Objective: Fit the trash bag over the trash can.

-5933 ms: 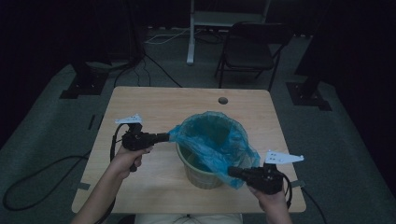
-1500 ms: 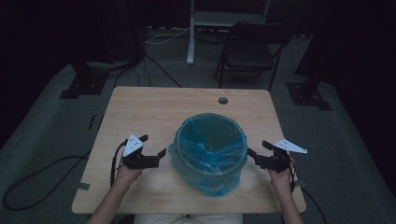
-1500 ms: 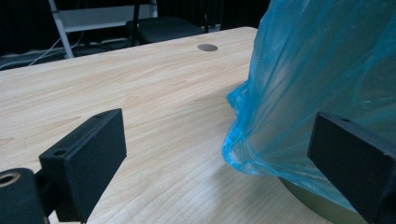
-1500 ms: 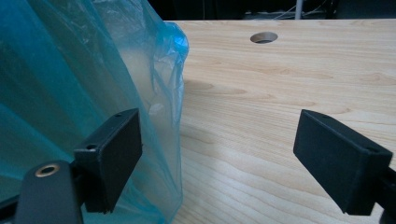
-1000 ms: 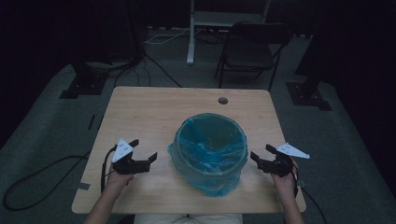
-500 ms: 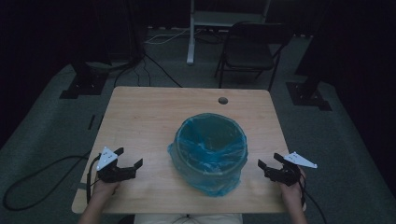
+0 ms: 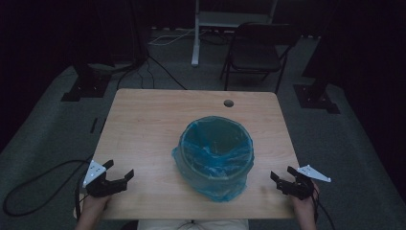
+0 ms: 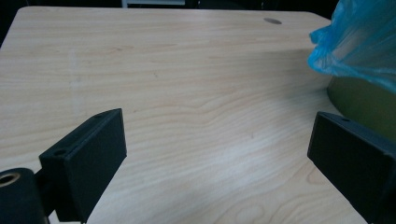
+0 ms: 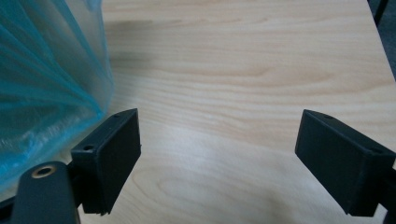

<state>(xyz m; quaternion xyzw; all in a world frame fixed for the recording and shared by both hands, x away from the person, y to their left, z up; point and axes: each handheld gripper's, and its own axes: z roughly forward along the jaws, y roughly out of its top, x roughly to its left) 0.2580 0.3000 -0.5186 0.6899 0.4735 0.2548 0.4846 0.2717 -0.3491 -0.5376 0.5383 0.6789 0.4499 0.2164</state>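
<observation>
A round bin lined with a blue plastic bag stands in the middle of the wooden table; the bag's rim is folded down over the outside. My left gripper hovers open over the near left corner, well apart from the bin. In the left gripper view the bag and the olive bin wall show at the right. My right gripper is open near the near right corner, with nothing between its jaws. The bag hangs at the left of the right gripper view.
A small round cable hole sits in the table near its far edge. Behind the table stand a folding chair and a white stand. A black cable lies on the floor at the left.
Both grippers let go of the bag after fitting it over the bin, then drew back outward and toward the table's near corners. The bag now sits settled over the bin.
</observation>
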